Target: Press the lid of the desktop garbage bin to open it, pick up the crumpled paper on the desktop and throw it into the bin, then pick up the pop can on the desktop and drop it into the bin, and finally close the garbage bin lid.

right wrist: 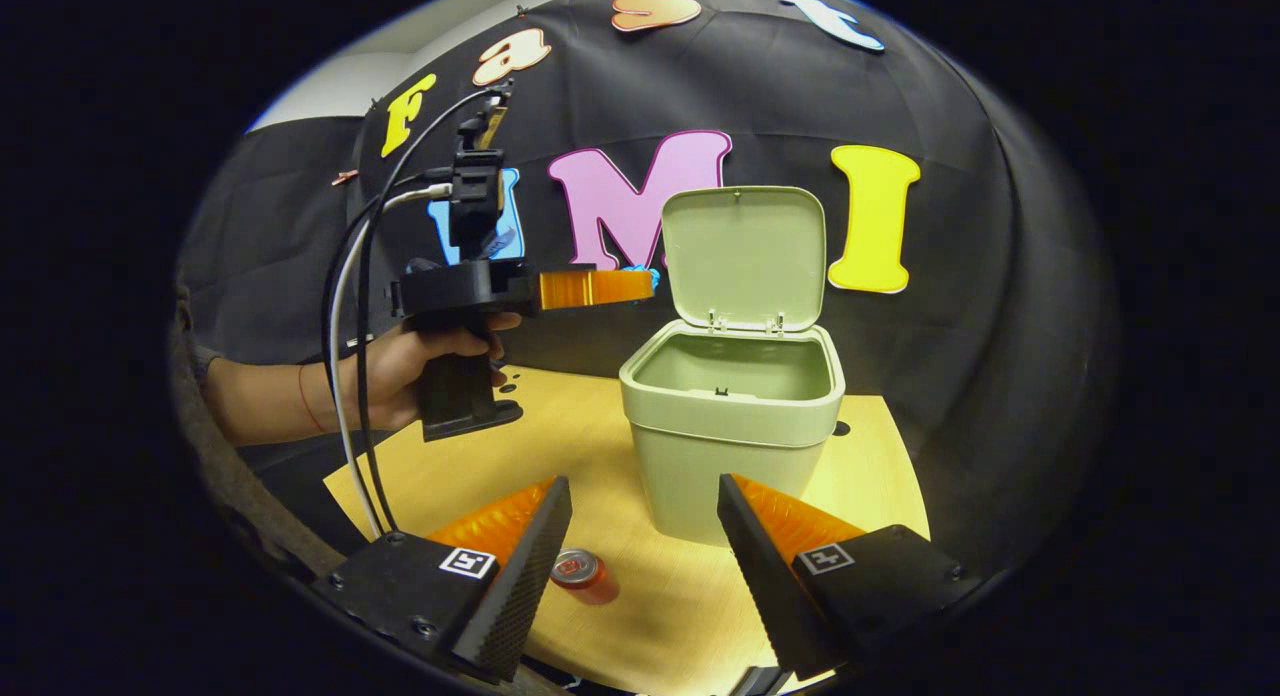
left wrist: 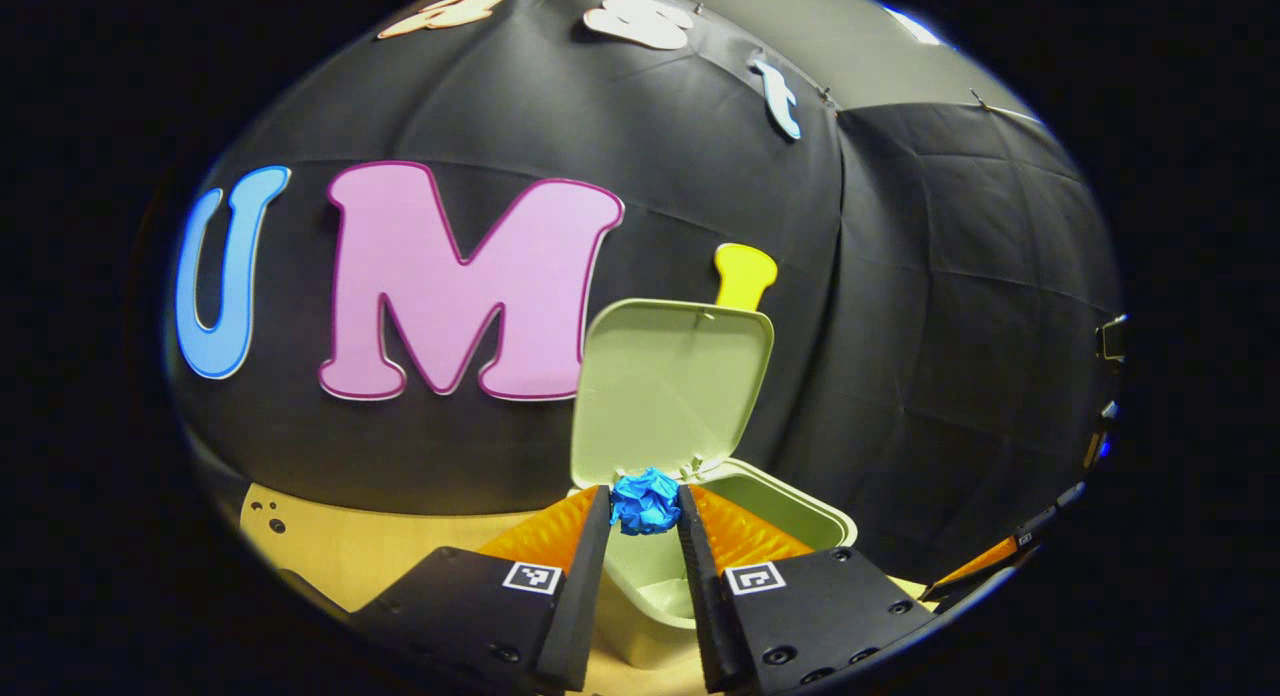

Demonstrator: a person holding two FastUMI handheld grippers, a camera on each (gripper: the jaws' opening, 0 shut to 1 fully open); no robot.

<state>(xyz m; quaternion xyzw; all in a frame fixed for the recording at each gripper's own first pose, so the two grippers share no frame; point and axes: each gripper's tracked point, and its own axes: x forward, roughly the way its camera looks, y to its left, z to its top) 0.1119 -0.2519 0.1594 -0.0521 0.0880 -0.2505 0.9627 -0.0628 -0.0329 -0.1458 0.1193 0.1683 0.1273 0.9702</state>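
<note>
- On the wooden table (right wrist: 640, 596), against black cloth wall: green bin (right wrist: 735, 431), lid (right wrist: 745, 256) raised upright.
- Left gripper (left wrist: 646, 506): closed on blue crumpled paper (left wrist: 646, 500), held above bin's rim.
- Right gripper (right wrist: 640, 536): spread wide, empty, red can (right wrist: 583, 574) lying between fingers, below.

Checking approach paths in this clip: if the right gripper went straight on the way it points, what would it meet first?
Probably the pop can lying on the desktop between the right gripper's open fingers; beyond it stands the open garbage bin. Depth is unclear.
</note>
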